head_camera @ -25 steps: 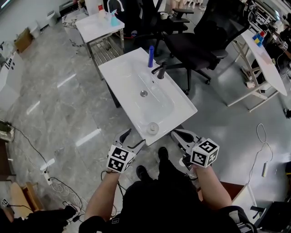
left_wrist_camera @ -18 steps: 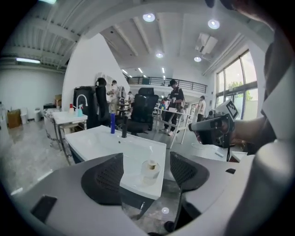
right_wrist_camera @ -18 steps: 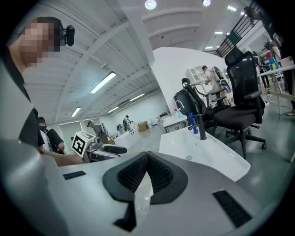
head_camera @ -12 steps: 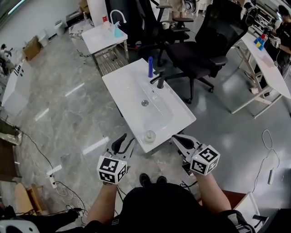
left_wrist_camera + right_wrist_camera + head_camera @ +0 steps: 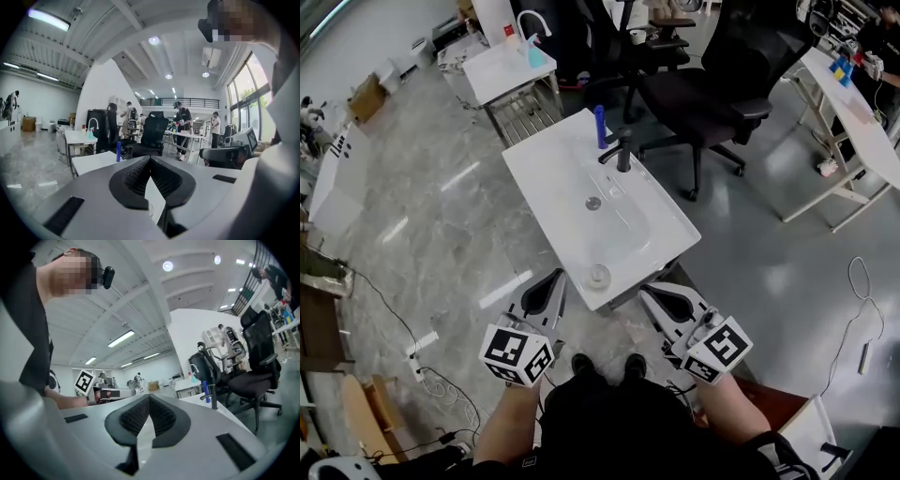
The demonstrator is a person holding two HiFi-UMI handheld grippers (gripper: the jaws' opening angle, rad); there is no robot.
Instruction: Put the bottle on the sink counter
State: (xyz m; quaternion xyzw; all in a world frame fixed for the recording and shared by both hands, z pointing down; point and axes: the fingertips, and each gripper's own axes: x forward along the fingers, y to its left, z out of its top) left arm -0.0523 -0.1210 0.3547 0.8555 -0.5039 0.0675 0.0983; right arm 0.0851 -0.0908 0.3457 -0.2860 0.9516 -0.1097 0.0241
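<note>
A blue bottle (image 5: 600,126) stands upright at the far end of the white sink counter (image 5: 546,159), just left of the black faucet (image 5: 620,150). Both grippers hang in front of the counter's near edge, well short of the bottle. My left gripper (image 5: 555,277) has just been closing and is now shut with nothing between its pads. My right gripper (image 5: 648,292) is shut and empty too. The left gripper view shows its jaws (image 5: 150,159) met, with the bottle (image 5: 118,151) far beyond. In the right gripper view the bottle (image 5: 205,390) stands past the shut gripper (image 5: 149,397).
A small round clear object (image 5: 598,276) sits on the counter's near rim. Black office chairs (image 5: 703,94) stand behind the sink. A second white table (image 5: 502,66) with a tap is at the back left, a white desk (image 5: 853,112) at the right. Cables (image 5: 422,370) lie on the floor.
The left gripper's jaws went from wide open to shut, with nothing taken. Both grippers drew back a little from the counter's near edge. The bottle has not moved.
</note>
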